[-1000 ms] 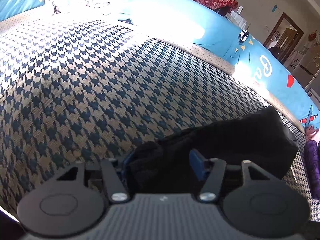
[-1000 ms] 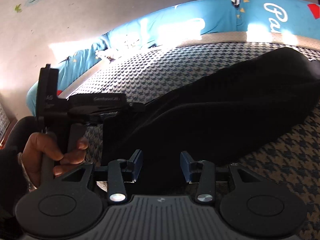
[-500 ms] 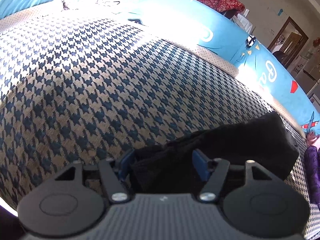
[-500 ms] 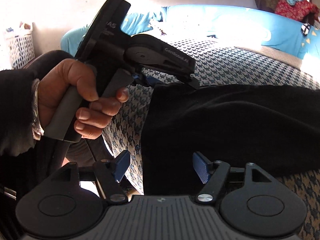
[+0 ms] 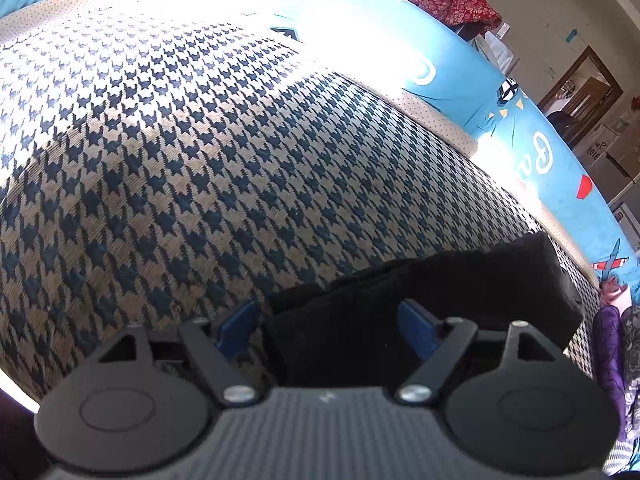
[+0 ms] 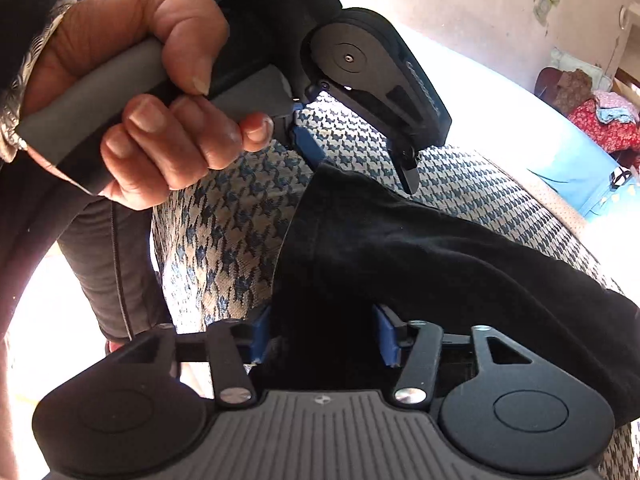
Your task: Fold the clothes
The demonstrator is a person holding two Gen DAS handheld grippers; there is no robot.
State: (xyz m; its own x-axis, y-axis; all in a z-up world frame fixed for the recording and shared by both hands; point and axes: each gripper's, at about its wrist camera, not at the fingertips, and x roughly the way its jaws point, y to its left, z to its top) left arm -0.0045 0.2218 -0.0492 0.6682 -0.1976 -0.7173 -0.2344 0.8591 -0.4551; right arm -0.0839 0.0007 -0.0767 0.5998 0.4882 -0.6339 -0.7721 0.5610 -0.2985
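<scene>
**Black garment between both tongs on houndstooth cover**

Black folded garment (image 5: 420,300) lies on the blue-and-tan houndstooth cover (image 5: 180,160), stretching ahead and to the right of the left gripper (image 5: 328,324); its jaws have just been opening, blue pads stand clear of the cloth edge between them, so released. Right gripper (image 6: 320,336) sits at the garment's near end; jaws have just been closing, pads against the dark fold, clenched on the garment. Above it in the right wrist view, a hand (image 6: 132,92) grips the left tool's grey handle. Turquoise sheet (image 5: 460,80) borders the cover beyond; red cloth pile (image 5: 448,4) further back.
</scene>
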